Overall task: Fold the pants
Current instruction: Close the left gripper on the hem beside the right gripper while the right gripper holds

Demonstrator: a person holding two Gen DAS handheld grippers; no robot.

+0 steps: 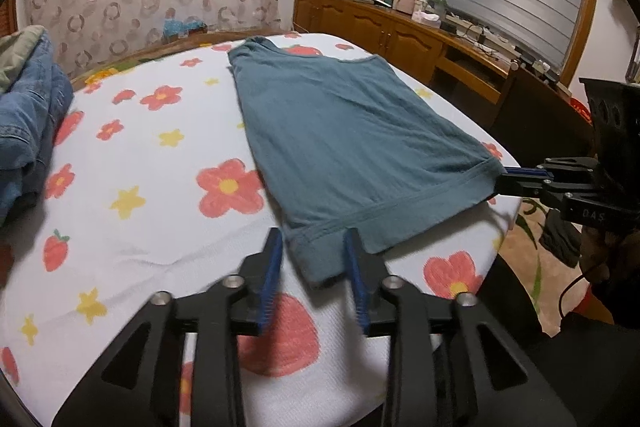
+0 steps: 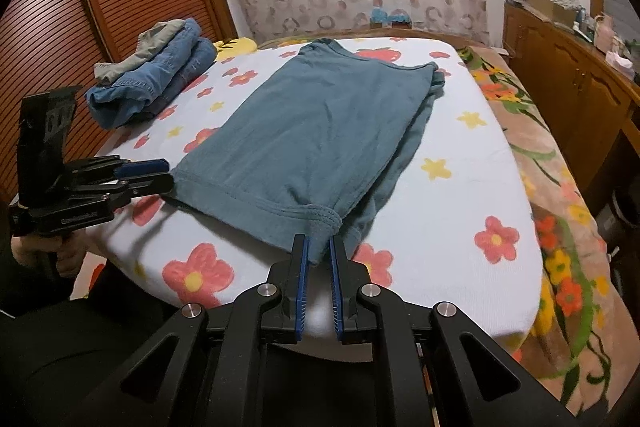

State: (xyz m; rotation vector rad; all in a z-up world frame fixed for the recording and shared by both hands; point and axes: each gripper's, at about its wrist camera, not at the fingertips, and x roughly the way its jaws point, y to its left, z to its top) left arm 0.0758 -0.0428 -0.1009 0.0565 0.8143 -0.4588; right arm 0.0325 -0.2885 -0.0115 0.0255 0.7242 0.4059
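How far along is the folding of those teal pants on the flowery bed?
Done: the teal pants already lie doubled lengthwise. In hand: the right gripper pinches one hem corner; the left gripper straddles the other corner, pads not pressing. Left: fold the hem toward the waistband, then perhaps join the folded jeans pile.

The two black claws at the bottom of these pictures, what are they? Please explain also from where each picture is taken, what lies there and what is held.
They are hand-held grippers, one in each of a person's hands, each with a camera looking along its two fingers. One picture is from the left gripper, the other from the right gripper. The teal pants lie flat on a flowered cover, with folded jeans beside them. The right gripper is shut on one near corner of the pants; the left one's jaws stand open around the other corner.
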